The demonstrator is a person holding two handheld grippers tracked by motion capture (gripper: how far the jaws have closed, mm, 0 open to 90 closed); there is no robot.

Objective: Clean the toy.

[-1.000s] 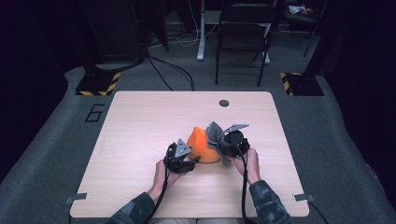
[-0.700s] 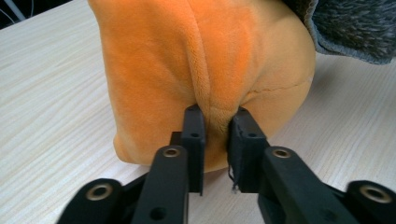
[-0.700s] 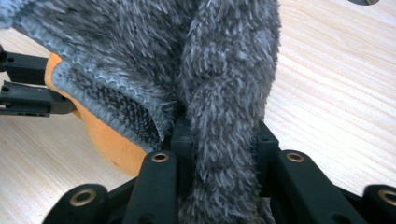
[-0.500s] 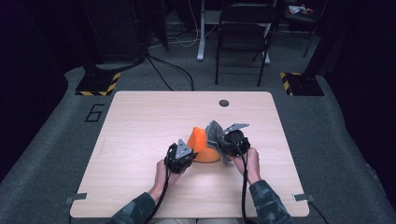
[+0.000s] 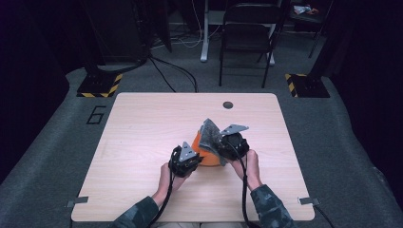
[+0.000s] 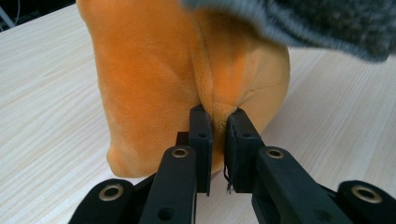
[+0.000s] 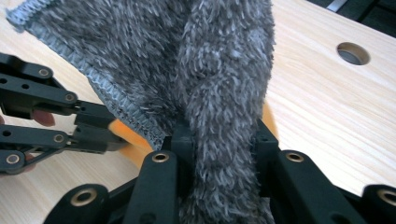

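An orange plush object (image 5: 205, 153) sits near the table's middle, with a grey fuzzy cloth (image 5: 208, 135) draped over its top. My left gripper (image 5: 192, 156) presses in from the left. In the left gripper view its jaws (image 6: 217, 120) are shut on a fold of the orange plush (image 6: 154, 70), and the grey cloth (image 6: 327, 23) hangs over the top right. My right gripper (image 5: 221, 144) is at the plush's right side. In the right gripper view it (image 7: 219, 135) is shut on a bunched part of the grey cloth (image 7: 187, 60); the left gripper (image 7: 93, 127) shows at the left.
The light wooden table (image 5: 142, 123) has a round cable hole (image 5: 227, 105) near its far edge, which is the hole (image 7: 352, 52) seen in the right gripper view. A folding chair (image 5: 247, 38) and floor cables stand beyond the table.
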